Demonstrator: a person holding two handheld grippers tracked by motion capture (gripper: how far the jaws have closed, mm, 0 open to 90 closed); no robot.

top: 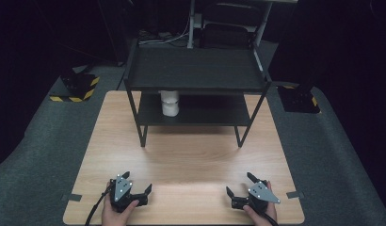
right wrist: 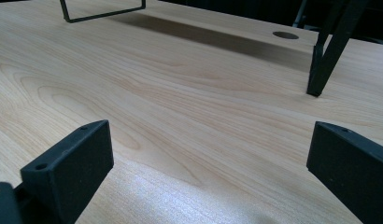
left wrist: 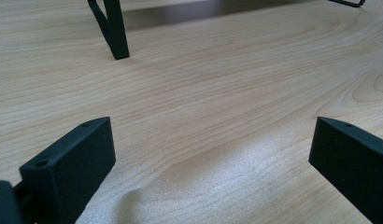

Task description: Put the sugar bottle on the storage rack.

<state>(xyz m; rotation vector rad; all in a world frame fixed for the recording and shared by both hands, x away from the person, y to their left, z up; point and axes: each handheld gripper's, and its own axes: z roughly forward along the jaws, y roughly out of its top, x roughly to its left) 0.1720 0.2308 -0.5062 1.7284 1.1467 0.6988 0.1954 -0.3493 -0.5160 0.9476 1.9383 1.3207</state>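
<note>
Wooden table (top: 191,155), both grippers agape

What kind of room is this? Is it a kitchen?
Probably not a kitchen; more likely a test lab. A bare wooden table holds a black shelf rack, dark curtains surround it, and yellow-black striped stand bases sit on grey carpet.

I count two black two-jaw tools, the left tool (top: 138,184) and the right tool (top: 238,184), each with jaws spread wide. I count one light wooden surface (top: 191,160), one black two-tier metal shelf rack (top: 196,70), and one white cylindrical container (top: 170,103) on its lower shelf.
</note>
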